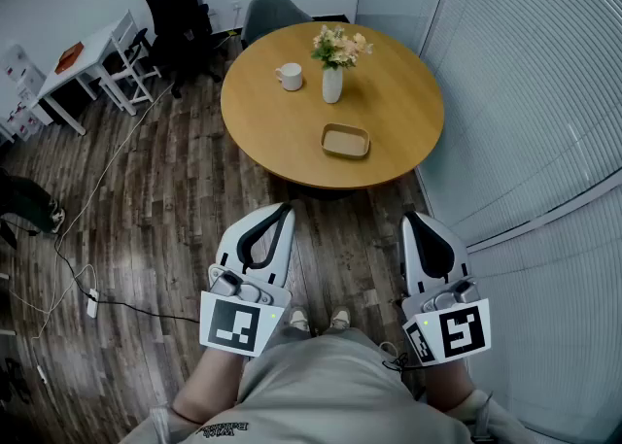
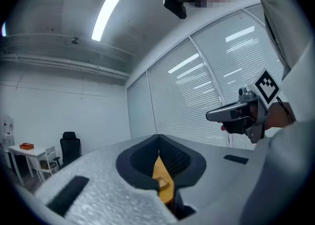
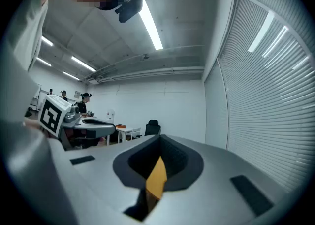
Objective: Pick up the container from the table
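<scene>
A shallow tan container (image 1: 345, 141) lies on the near side of a round wooden table (image 1: 398, 112). Both grippers are held low over the floor, short of the table's near edge. My left gripper (image 1: 286, 207) and my right gripper (image 1: 411, 217) point toward the table, jaws pressed together with nothing between them. In the left gripper view my left gripper (image 2: 158, 143) shows the container (image 2: 162, 183) through the narrow slit, far ahead. In the right gripper view my right gripper (image 3: 160, 143) shows only a sliver of the table (image 3: 157, 179).
A white mug (image 1: 289, 76) and a white vase of flowers (image 1: 332, 78) stand farther back on the table. A grey chair (image 1: 272, 13) sits behind it. Blinds (image 1: 544, 92) line the right side. A black office chair (image 1: 175, 5), a white desk (image 1: 83, 53) and floor cables (image 1: 92, 301) are at left.
</scene>
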### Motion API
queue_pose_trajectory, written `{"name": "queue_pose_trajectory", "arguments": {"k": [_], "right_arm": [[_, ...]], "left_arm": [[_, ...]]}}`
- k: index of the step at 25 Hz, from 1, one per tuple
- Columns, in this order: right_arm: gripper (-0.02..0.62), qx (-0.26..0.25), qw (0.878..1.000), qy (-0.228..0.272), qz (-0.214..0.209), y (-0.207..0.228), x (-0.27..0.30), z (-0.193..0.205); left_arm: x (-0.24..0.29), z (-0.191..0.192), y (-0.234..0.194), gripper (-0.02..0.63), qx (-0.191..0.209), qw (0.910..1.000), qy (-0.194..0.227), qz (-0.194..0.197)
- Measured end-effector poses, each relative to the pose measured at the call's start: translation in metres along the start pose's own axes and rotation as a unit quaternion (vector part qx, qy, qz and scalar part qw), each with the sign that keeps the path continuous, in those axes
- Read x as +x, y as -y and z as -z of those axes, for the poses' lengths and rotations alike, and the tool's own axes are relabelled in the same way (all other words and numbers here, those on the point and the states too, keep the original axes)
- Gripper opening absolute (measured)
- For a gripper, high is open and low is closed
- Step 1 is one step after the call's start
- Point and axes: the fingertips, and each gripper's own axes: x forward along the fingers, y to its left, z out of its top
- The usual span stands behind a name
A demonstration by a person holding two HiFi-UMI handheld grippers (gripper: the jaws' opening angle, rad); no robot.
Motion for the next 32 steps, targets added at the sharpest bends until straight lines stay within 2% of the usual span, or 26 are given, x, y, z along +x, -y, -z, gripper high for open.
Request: {"name": "queue_pose_trajectory", "arguments": {"k": [8, 16, 32], "right_arm": [[0.028, 0.008, 1.000, -0.008, -0.003, 0.002, -0.003, 0.004], [0.028, 0.040, 0.999, -0.006, -0.004, 0.014, -0.009, 0.010], [0.028, 0.030, 0.999, -0.012, -0.007, 0.052, -0.011, 0.022]], "left_arm": [[-0.002, 0.000, 0.005, 0.020, 0.005, 1.0000, -0.004, 0.000], [-0.001, 0.005, 0.016, 0.020, 0.001, 0.9999, -0.016, -0.002], [0.023, 0.004, 0.042, 0.020, 0.001, 0.9997, -0.024, -0.009]]}}
